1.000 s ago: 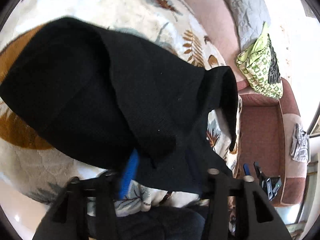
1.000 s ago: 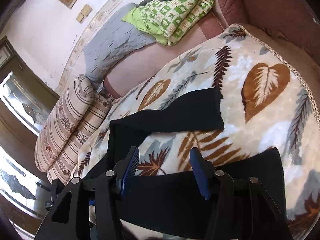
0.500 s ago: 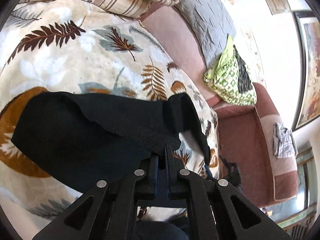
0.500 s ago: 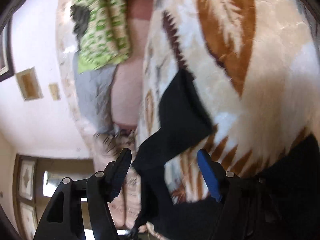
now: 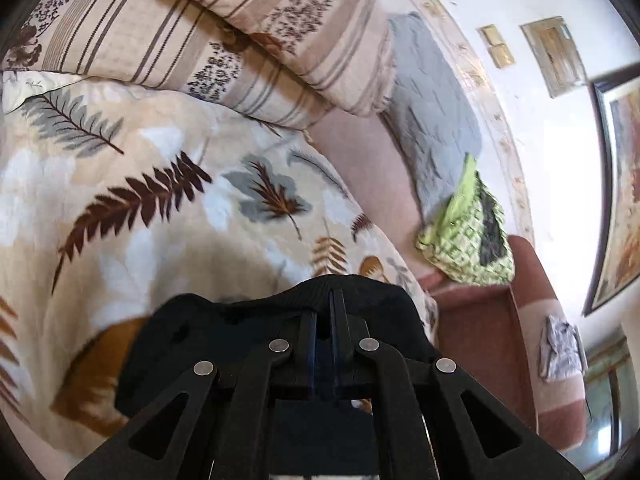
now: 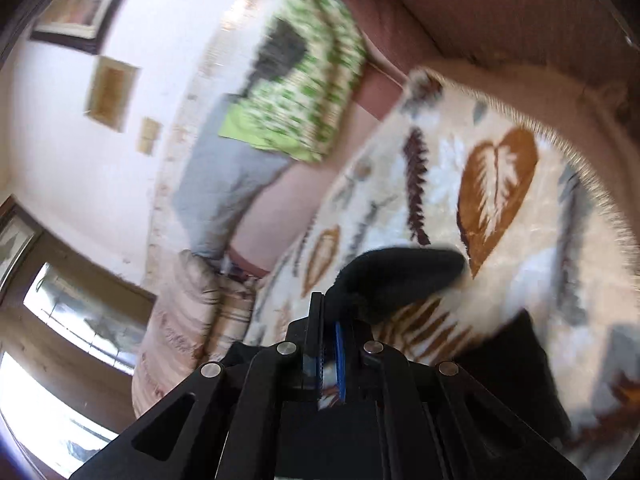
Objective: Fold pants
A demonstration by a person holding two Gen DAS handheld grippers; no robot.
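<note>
Pinching the black pants (image 5: 224, 344) from both ends right now. The left gripper (image 5: 323, 308) has its fingers clamped tight on a folded edge of the fabric, which bunches up right at the fingertips and spreads out to the left over the leaf-print blanket (image 5: 168, 216). The right gripper (image 6: 329, 320) is squeezed down on another bit of the pants (image 6: 400, 276), a dark fold humped up just past the fingertips and trailing off to the right; the view's pretty blurry. More black fabric lies on the blanket at the lower right. Behind it all there's a striped pillow (image 5: 224, 36), a grey cushion (image 5: 432, 120) and a green patterned cloth (image 5: 464, 240) on the pinkish sofa (image 5: 372, 160).
</note>
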